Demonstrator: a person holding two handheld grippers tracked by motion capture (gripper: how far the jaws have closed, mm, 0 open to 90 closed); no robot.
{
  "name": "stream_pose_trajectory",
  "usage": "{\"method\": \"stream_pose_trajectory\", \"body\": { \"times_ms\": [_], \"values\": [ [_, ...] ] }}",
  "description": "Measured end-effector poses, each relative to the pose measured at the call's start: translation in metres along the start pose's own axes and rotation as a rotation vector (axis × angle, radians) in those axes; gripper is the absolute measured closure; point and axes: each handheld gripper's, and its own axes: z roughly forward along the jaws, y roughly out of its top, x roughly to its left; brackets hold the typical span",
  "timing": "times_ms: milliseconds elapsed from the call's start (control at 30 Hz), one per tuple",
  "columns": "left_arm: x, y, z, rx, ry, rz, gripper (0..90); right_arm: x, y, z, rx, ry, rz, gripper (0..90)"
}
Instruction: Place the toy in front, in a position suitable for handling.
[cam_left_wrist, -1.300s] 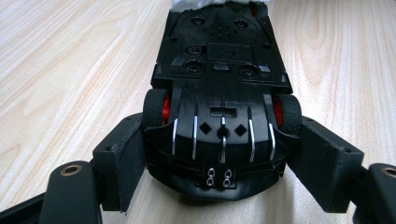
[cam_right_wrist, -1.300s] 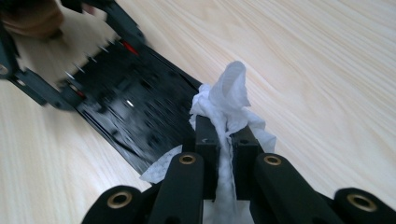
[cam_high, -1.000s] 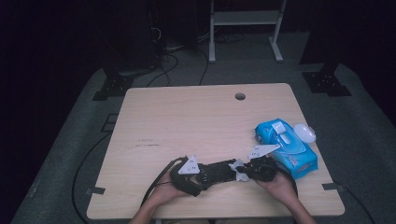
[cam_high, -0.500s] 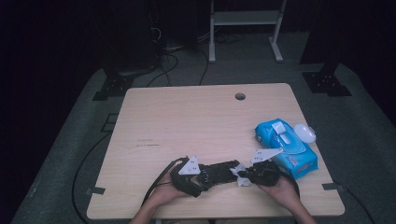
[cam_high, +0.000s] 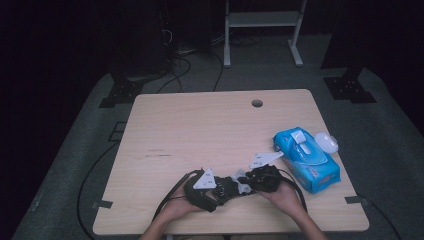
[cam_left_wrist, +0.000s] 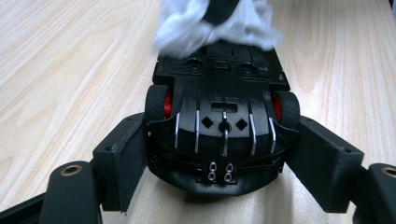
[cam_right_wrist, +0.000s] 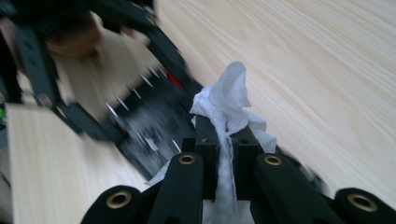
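A: L gripper (cam_left_wrist: 219, 154) fingers clamp toy car (cam_left_wrist: 219, 116), upside down nr tabletop (cam_high: 200, 125) front edge.
B: R gripper (cam_right_wrist: 223, 140) clenched on wipe (cam_right_wrist: 229, 102). Hard rub could twist car loose.

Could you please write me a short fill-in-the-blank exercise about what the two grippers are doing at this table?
1. The left gripper grips a black toy ____ by its sides.
2. The right gripper is shut on a white ____.
3. The pack of wipes on the table is mostly ____ in colour.

Missing words: car; wipe; blue
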Motion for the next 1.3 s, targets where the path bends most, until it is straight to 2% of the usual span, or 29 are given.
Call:
{"method": "stream_pose_trajectory", "body": {
  "times_ms": [100,200,333,433,567,833,933,1167,1300],
  "values": [
    [-0.002,0.0,0.001,0.002,-0.003,0.005,23.9,0.011,0.013,0.013,-0.009,0.032,-0.029,84.4],
    [-0.001,-0.001,0.001,0.0,-0.009,-0.004,23.9,0.011,0.017,0.016,-0.005,0.027,-0.038,84.4],
    [0.0,-0.002,0.0,0.004,-0.017,-0.004,23.9,-0.002,0.009,0.008,-0.003,-0.013,-0.005,84.4],
    [0.001,-0.002,0.0,-0.01,-0.021,-0.021,23.8,-0.014,-0.003,-0.003,0.0,-0.042,0.031,84.4],
    [0.004,-0.001,0.0,-0.018,-0.031,-0.046,23.7,-0.024,-0.017,-0.014,-0.004,-0.045,0.071,84.3],
    [0.008,-0.001,-0.003,-0.036,-0.047,-0.091,23.0,-0.017,-0.029,-0.02,-0.001,-0.029,0.061,84.3],
    [0.008,0.0,-0.004,-0.052,-0.038,-0.119,20.4,-0.014,-0.031,-0.021,0.003,-0.019,0.054,84.2],
    [0.011,-0.001,-0.006,-0.059,-0.072,-0.153,19.7,-0.01,-0.034,-0.023,0.001,0.002,0.049,84.0],
    [0.012,-0.002,-0.009,-0.097,-0.09,-0.182,18.4,-0.009,-0.035,-0.023,0.001,0.006,0.055,83.9]
  ]
}}
